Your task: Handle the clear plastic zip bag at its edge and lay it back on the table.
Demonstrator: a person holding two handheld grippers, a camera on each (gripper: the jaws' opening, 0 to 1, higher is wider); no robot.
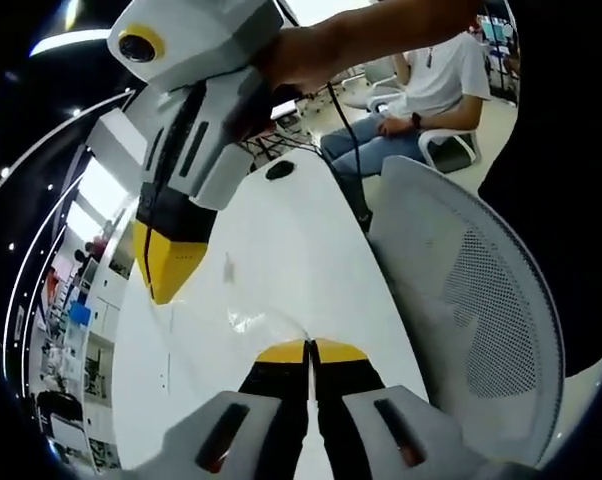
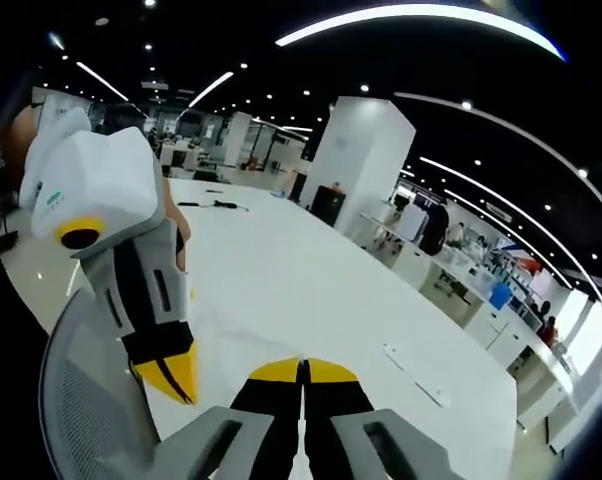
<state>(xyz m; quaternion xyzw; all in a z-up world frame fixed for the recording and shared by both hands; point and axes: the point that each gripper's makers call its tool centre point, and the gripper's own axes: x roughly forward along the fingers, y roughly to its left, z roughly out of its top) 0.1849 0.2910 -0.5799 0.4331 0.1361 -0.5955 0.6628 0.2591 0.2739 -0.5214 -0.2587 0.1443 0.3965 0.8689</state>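
Yellow-tipped left tongs (image 1: 310,350) are seen nearest the lens in the left gripper view, their jaws pressed together on an edge of the clear plastic zip bag (image 1: 249,318). From that pinch the bag is spread away over the white table (image 1: 311,250), towards the right tongs (image 1: 171,268), which come in from the upper left with their jaws shut; whether the bag's far edge is caught between them cannot be told. The bag's long axis appears to run between the two pairs of tongs, though its outline is too faint against the white to be sure, and nothing can be made out inside it. A hand (image 1: 311,50) is wrapped around the right tool's body. A white mesh chair (image 1: 471,300) stands just beside the table edge, and a seated person (image 1: 421,95) is visible beyond it.

In the right gripper view, the right tongs (image 2: 303,372) are shown closed, the left tongs (image 2: 173,378) shut beside them, and the bag (image 2: 231,335) is faintly seen between.
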